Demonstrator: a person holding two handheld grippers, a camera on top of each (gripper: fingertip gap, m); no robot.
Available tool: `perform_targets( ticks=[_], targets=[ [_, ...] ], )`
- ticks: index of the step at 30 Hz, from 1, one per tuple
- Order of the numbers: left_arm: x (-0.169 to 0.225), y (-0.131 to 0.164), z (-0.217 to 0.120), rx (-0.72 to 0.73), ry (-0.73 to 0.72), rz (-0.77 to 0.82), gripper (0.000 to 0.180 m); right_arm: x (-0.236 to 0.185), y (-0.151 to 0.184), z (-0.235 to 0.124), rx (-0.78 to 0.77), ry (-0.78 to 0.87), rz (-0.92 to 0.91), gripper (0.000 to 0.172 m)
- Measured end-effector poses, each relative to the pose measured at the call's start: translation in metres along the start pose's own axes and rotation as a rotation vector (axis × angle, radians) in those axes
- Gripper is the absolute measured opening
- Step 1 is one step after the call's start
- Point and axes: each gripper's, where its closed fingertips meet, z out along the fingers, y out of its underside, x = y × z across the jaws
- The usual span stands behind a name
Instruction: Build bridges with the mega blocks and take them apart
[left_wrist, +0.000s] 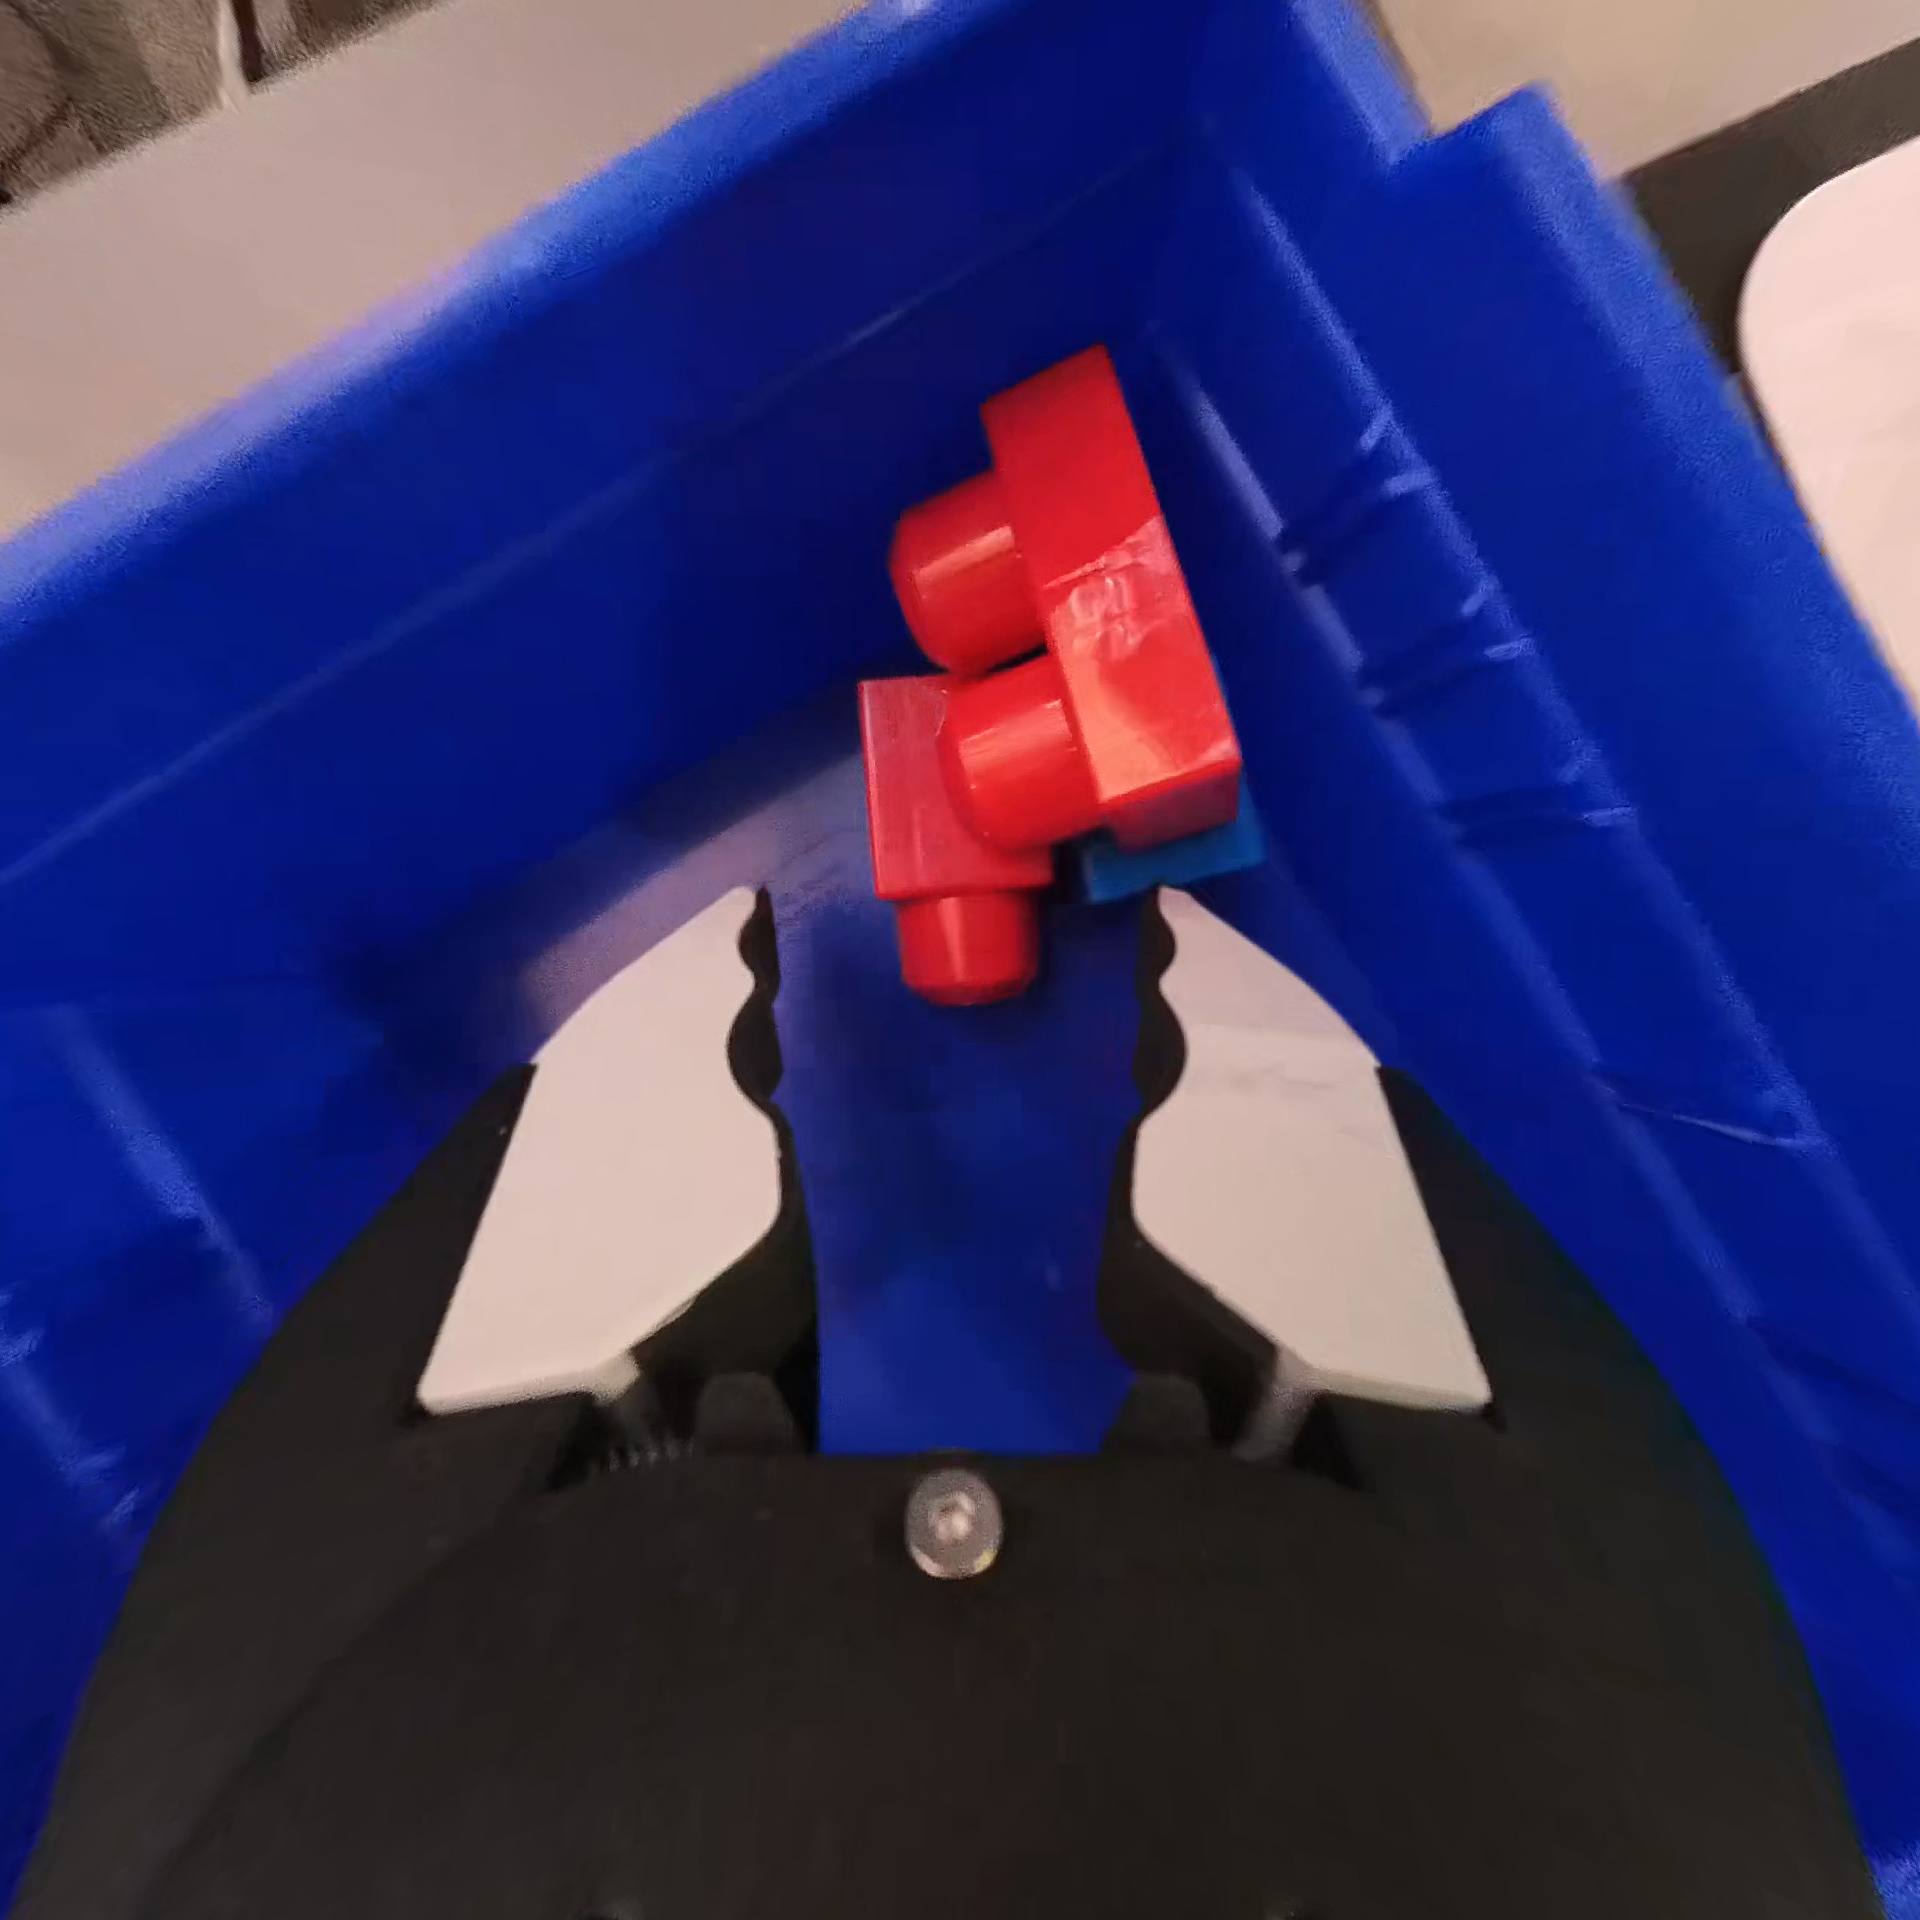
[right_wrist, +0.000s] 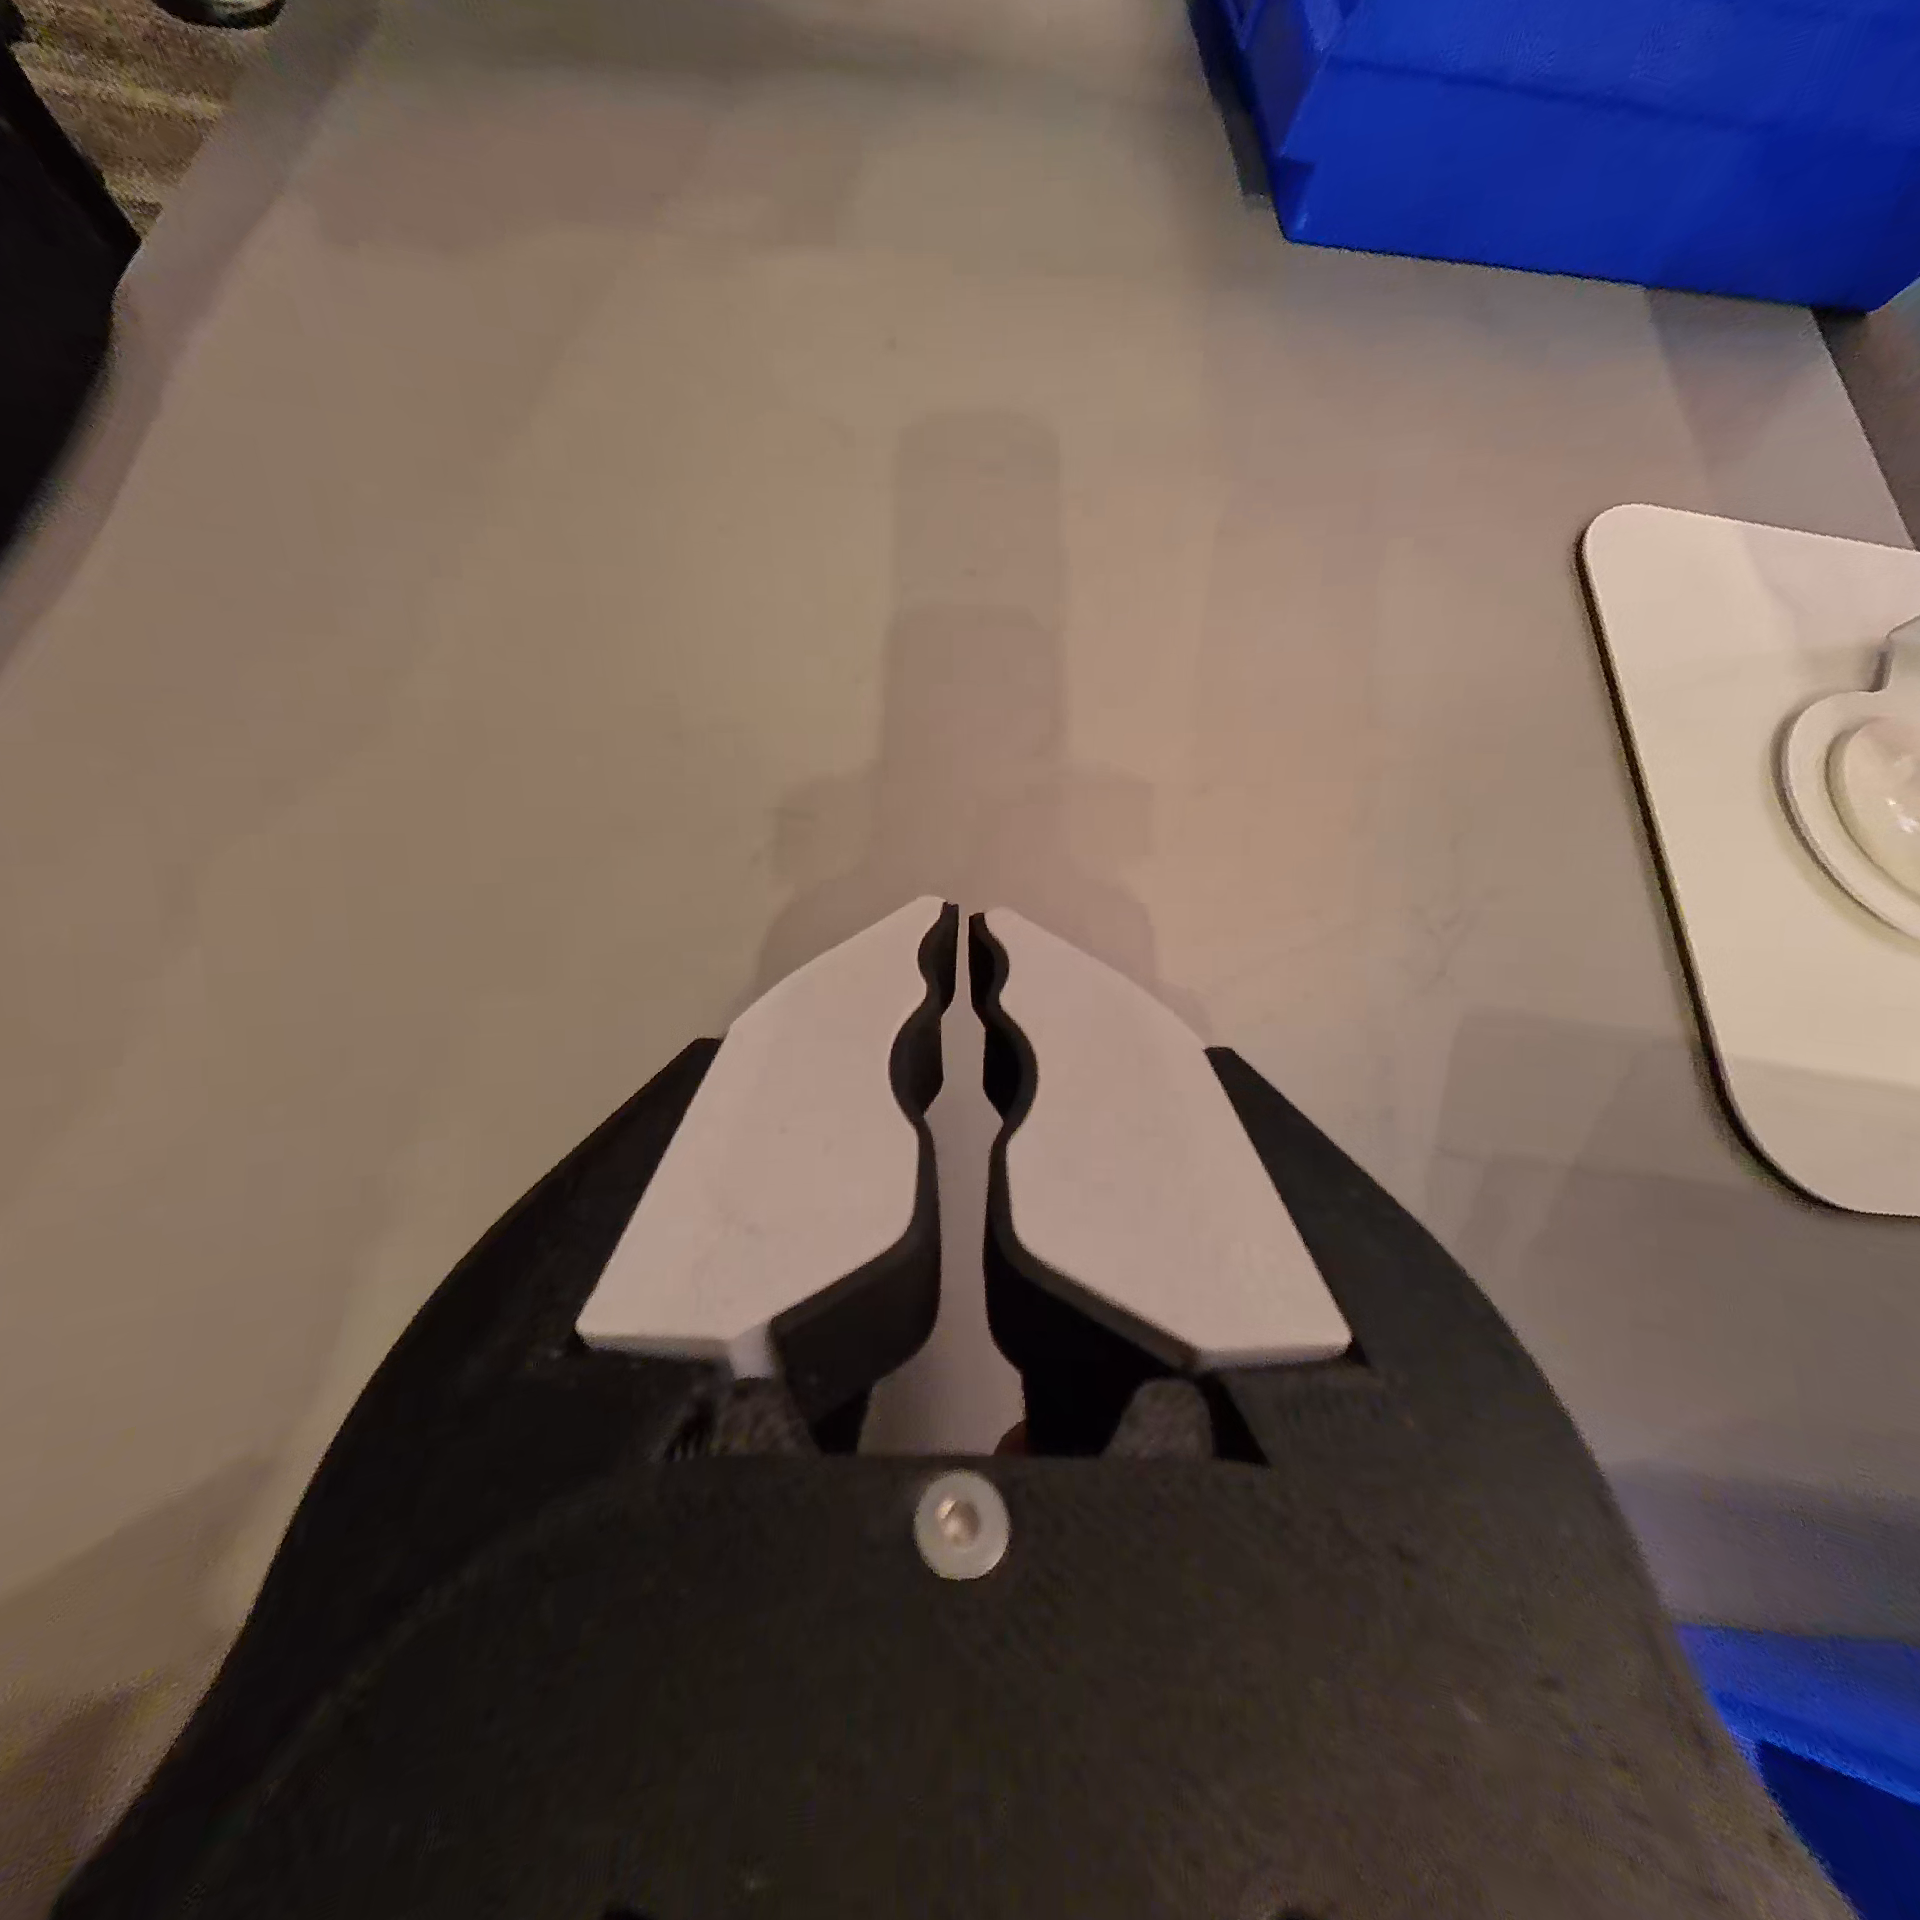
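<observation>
A blue plastic bin (left_wrist: 644, 540) filled the left wrist view, its corner ahead of the left gripper (left_wrist: 961, 914), whose jaws stood spread with nothing between the pads. Piled in that corner lay a red two-stud mega block (left_wrist: 1101, 582), a smaller red one-stud block (left_wrist: 935, 821) and, under them, a sliver of a light blue block (left_wrist: 1174, 857). The pile sat just ahead of the fingertips and slightly to their right, the two-stud block's long axis running roughly away from the jaws along the bin's right wall; the one-stud block's stud pointed back between the open fingers. The left gripper was judged the nearer one. The right gripper (right_wrist: 958, 914) hovered over bare grey table (right_wrist: 520, 623), jaws clenched on nothing, beside a white square plate (right_wrist: 1714, 831). No readable writing showed.
</observation>
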Motion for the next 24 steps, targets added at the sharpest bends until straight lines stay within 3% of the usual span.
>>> perform_targets(
  ticks=[3, 5, 10, 14, 20, 24],
  targets=[
    [-0.004, 0.016, 0.017, -0.091, -0.033, 0.023, 0.062, -0.001, 0.001, 0.001, 0.003, -0.008, 0.002, 0.002],
    [-0.004, 0.007, 0.02, -0.013, -0.001, -0.013, 0.033, -0.001, 0.001, 0.002, 0.001, -0.007, 0.001, 0.002],
    [-0.009, 0.005, 0.016, 0.023, -0.038, -0.021, 0.032, -0.001, 0.004, 0.005, -0.011, -0.004, -0.002, 0.002],
    [0.002, 0.006, -0.024, 0.073, -0.055, 0.025, 0.032, -0.002, 0.007, 0.005, -0.008, -0.008, -0.002, 0.001],
    [0.064, 0.027, -0.111, 0.123, 0.031, 0.159, 0.032, -0.005, 0.013, 0.007, -0.018, -0.024, 0.001, 0.001],
    [0.157, 0.044, -0.156, 0.194, 0.208, 0.308, 0.031, -0.006, 0.014, 0.008, -0.018, -0.03, 0.004, 0.001]
  ],
)
